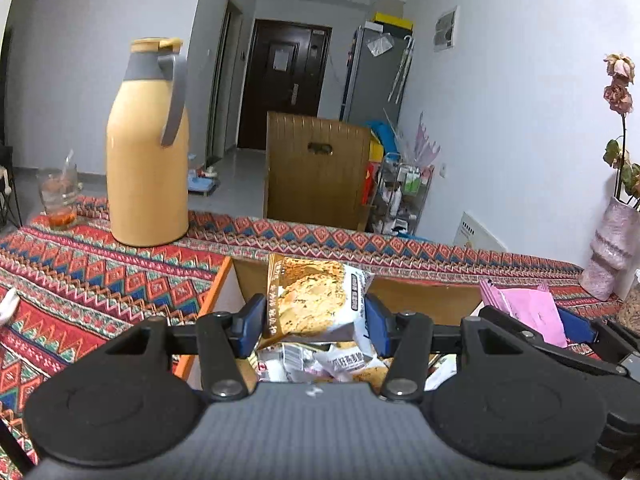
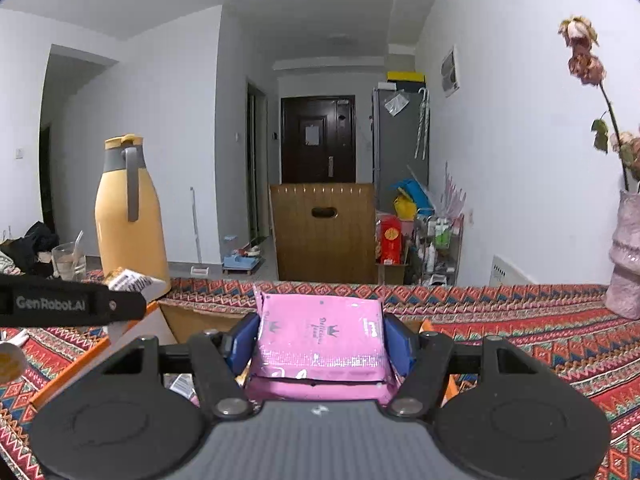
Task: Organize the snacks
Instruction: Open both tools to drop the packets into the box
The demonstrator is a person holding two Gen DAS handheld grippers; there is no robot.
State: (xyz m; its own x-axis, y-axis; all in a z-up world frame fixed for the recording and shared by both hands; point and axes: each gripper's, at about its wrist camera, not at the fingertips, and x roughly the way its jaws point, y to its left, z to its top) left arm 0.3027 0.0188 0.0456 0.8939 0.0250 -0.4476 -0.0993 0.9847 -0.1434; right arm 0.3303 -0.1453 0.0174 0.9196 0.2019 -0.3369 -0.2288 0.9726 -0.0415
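The left gripper [image 1: 316, 316] is clamped on a cookie packet [image 1: 316, 300] at the centre of its own view, blue pads pressing both sides, held above an open cardboard box [image 1: 424, 300] whose loose wrapped snacks [image 1: 320, 362] show only in this view, low in the middle. At the right edge of that frame the right gripper [image 1: 536, 320] appears with its pink packet [image 1: 532, 312]. The right wrist view shows that grip closely: the right gripper [image 2: 320, 340] squeezes the pink packet [image 2: 320, 340] at centre frame, over the box's flaps [image 2: 192, 316]. The left gripper [image 2: 116, 296] pokes in at middle left there, the cookie packet [image 2: 130, 280] at its tip. A yellow thermos [image 1: 148, 148] stands on the patterned tablecloth [image 1: 100, 276], upper left in both views.
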